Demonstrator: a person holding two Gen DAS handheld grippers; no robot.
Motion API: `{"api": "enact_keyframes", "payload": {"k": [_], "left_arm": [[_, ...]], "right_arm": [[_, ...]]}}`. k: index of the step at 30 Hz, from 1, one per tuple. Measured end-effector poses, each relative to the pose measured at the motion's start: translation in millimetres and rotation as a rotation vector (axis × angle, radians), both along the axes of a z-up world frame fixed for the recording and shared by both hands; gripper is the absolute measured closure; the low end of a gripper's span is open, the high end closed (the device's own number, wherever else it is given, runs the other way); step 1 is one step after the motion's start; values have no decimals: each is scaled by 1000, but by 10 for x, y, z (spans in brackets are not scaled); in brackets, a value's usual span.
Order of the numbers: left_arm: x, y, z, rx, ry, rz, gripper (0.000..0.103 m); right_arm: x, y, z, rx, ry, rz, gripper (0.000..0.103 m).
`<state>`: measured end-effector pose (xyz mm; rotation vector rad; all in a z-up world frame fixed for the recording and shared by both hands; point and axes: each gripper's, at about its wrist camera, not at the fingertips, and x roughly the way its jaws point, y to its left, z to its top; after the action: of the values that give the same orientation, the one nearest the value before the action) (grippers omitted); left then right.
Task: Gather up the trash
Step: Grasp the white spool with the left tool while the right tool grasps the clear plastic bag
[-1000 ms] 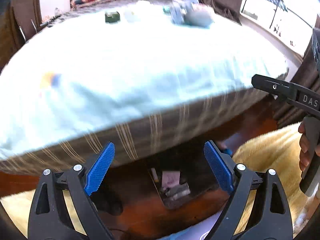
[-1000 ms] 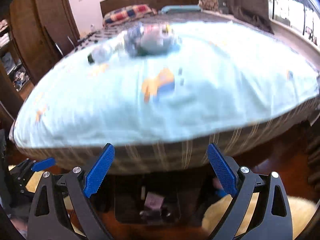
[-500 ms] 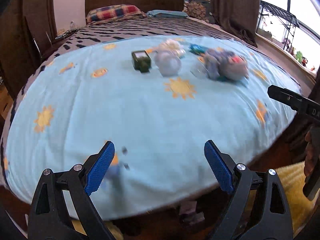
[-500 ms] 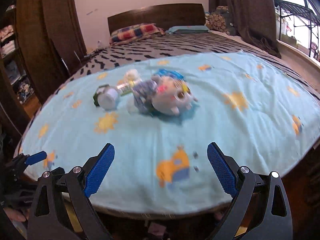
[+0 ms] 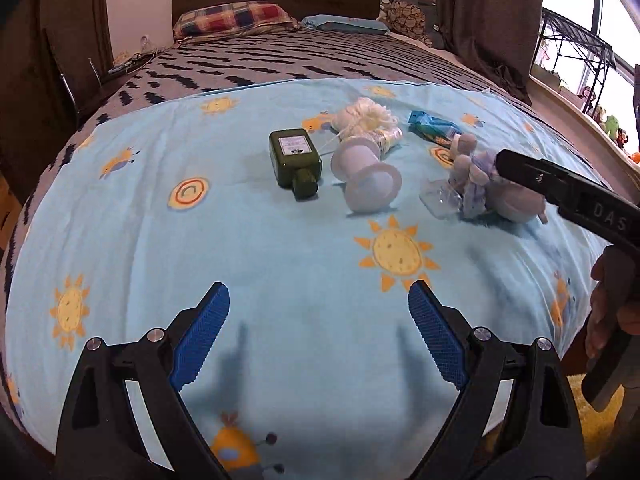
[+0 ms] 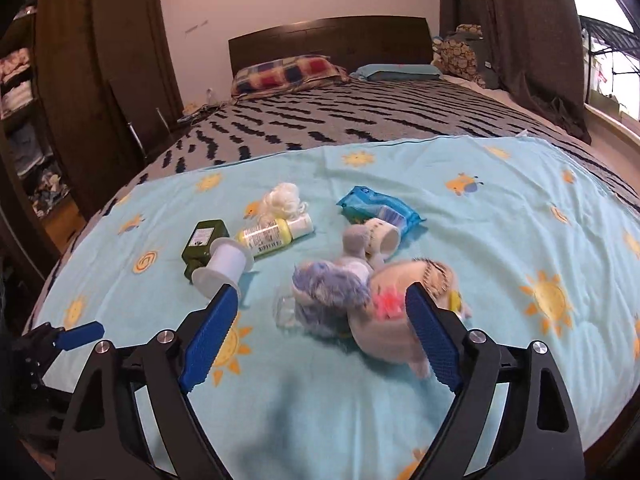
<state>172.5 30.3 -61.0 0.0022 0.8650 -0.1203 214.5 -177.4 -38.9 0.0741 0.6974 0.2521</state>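
Lying in a loose cluster on the light blue sun-print sheet (image 5: pixel 280 264) of the bed, the trash is seen from both wrist views: a dark green bottle (image 5: pixel 295 163) on its side, a white plastic spool (image 5: pixel 365 175) just beside it, a yellow-and-white lotion bottle (image 6: pixel 273 233) behind the spool, a fluffy white tuft (image 6: pixel 283 199), a blue wipes packet (image 6: pixel 380 210) and a roll of tape (image 6: pixel 382 234). A soft plush toy (image 6: pixel 376 312) is seen nearest the right gripper (image 6: pixel 322 338), whose blue-padded fingers are spread wide and hold nothing. The left gripper (image 5: pixel 318 332) is likewise held wide apart and empty above the sheet, well short of the cluster.
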Motion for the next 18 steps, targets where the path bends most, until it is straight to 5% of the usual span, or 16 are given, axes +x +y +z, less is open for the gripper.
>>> {"api": "enact_keyframes", "payload": {"k": [4,9,18], "left_arm": [[147,-18,-12,-3,9,-3,17],[315,-61,-11,-11,12,-9,17],[647,-261,-65,-21,21,-37,17]], "right_arm": [[197,93,-79,-16,33,23,28],[288,149,-169,-116,25,4,55],[340,-93,-58,-13,11,20,63]]}}
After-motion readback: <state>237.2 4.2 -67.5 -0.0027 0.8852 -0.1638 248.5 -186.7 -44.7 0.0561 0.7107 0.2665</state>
